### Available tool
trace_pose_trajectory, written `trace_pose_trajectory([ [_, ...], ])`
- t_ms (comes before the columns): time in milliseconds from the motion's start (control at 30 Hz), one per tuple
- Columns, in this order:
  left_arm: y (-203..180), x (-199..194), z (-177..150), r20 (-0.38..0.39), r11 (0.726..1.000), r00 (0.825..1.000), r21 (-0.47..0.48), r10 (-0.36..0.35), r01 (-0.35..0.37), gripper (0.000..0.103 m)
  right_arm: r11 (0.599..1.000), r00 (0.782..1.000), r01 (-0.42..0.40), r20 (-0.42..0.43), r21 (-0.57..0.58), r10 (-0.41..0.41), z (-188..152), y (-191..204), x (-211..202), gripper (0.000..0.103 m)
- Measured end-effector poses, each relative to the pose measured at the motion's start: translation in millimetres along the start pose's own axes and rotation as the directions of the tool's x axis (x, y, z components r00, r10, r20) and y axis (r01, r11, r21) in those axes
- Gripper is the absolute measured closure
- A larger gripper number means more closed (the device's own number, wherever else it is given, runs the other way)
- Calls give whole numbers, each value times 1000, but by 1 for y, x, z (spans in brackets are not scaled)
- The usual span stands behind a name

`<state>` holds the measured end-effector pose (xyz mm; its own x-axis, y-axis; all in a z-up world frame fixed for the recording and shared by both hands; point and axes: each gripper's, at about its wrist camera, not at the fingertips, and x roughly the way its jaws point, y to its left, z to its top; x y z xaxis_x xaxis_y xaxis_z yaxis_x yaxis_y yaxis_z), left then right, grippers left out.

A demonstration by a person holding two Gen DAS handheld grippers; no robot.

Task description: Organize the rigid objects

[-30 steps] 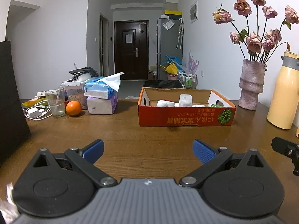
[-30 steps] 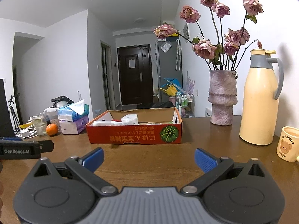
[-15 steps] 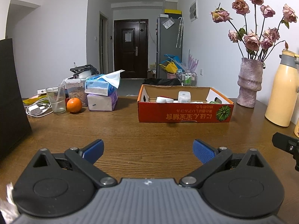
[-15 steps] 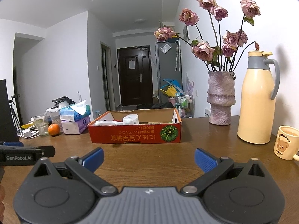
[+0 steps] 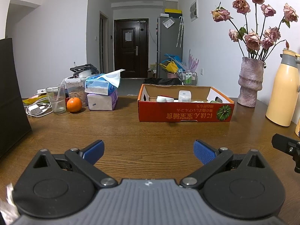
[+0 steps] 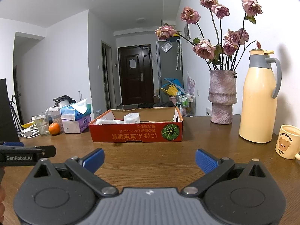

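Note:
A shallow red cardboard box with a pumpkin picture stands on the brown wooden table, holding a white jar and other small white items. My left gripper hovers low over the table well short of the box, open, nothing between its blue pads. My right gripper is likewise open and empty, facing the box from the right. The other gripper's body shows at the left edge of the right wrist view.
Left of the box lie stacked tissue packs, an orange, a glass and a white charger with cable. A vase of dried roses, a cream thermos and a bear mug stand at the right. A black panel rises at left.
Both grippers have drawn back a little from the box, which looks smaller and farther. Jaws stay open; nothing was picked up.

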<state>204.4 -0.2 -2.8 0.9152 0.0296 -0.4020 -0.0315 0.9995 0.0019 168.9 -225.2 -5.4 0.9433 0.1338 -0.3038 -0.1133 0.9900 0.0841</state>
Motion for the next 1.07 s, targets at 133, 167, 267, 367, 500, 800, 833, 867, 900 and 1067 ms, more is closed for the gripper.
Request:
trace_pose_trajectory([
  [133,0,0,-1,0,1000,1000,0,1,-1,0,1000,1000,-1,-1,0,1,1,0,1,0],
  [167,0,0,-1,0,1000,1000,0,0,0,0,1000,1000,-1,-1,-1,1,0,0,0,0],
  [267,0,-1,-1,0,1000,1000,-1,0,0,0,1000,1000,0,-2,-1,0,0,0,0,0],
  [367,-1,-1,-2,-1,1000,1000,-1,1,-1,0,1000,1000,0,-2,-1,0,0,0,0,0],
  [500,-1,-1,-3,-2,1000,1000,-2,2,-2,0,1000,1000,-1,-2,-1,1,1,0,0,0],
  [800,1,-1,-2,-1,1000,1000,-2,-6,6,0,1000,1000,0,-10,-2,0,-3,2,2,0],
  [833,1,0,-1,-2,1000,1000,-2,-7,7,0,1000,1000,0,-10,-2,0,-3,1,2,0],
  [867,1,0,-1,-2,1000,1000,-3,-8,8,0,1000,1000,-1,-10,-2,1,-4,1,2,0],
  [900,1,-1,-1,-2,1000,1000,-3,-8,8,0,1000,1000,0,-10,-2,0,-3,1,2,0],
  [1067,1,0,0,-4,1000,1000,-5,-9,9,0,1000,1000,0,-14,-3,0,-3,2,3,0],
])
